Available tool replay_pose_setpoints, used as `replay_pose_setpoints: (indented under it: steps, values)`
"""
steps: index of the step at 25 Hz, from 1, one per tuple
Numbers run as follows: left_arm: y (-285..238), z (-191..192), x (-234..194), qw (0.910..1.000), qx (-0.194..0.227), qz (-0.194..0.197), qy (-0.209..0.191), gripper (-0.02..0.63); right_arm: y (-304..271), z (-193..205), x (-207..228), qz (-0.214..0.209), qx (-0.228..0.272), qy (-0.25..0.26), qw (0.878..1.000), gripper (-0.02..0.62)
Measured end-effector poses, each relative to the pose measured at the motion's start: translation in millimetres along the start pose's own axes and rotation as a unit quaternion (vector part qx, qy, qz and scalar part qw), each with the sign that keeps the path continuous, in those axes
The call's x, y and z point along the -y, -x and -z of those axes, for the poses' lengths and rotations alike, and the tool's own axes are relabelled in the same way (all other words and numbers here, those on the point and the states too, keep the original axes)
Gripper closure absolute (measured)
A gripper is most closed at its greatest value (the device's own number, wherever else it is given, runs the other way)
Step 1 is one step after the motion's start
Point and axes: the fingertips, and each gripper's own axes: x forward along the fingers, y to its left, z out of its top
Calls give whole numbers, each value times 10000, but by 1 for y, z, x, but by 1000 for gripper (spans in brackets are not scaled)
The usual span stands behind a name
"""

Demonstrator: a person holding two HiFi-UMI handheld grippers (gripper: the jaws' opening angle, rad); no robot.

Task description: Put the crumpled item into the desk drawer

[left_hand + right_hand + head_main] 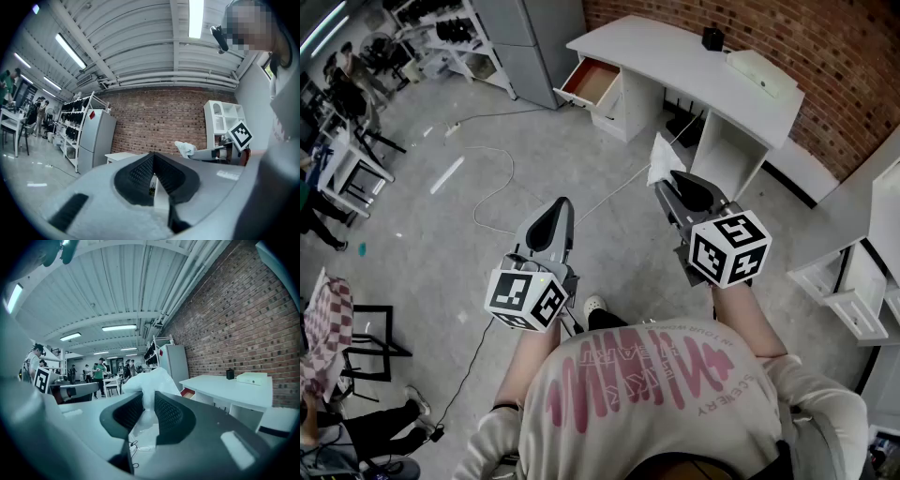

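I hold my left gripper [153, 157] out in front of my body, forearm stretched forward, jaws aimed ahead and a little upward. Its two black pads lie flat against each other with nothing between them. Ahead of it, at the left end of the white desk [684, 52], the drawer [592, 82] stands pulled out, its inside showing brown. My right gripper [149, 398] is raised beside the left one and reaches further forward. Its marker cube [729, 247] sits close to my chest and its jaws point toward the desk's front edge. These jaws are drawn in on the crumpled item [151, 378] and pinch its lower part between the ribbed pads. The item is white, thin and creased. It narrows to a neck where the pads squeeze it and swells above them into a loose, peaked puff. It hangs in the air over the grey floor [487, 159], short of the desk's front edge and well apart from the drawer.
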Motion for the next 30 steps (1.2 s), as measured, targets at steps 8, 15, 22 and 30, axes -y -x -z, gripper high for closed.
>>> replay_pose_setpoints:
  steps: [8,15,22,30]
  values:
    - [-3,10,-18,9999,-80,30,120,606,-19,11,-2,47,-156,-39,9999,502]
    - [-20,10,-53,9997,-152,10,193,606,-56,13,6,83,-249,-188,9995,502]
    - [-46,-17,-120,9996,-108,188,199,606,-124,-11,1,150,-138,-427,9989,500]
    - [-67,-44,-195,9991,-69,419,27,606,-203,-31,-22,134,12,-327,9994,499]
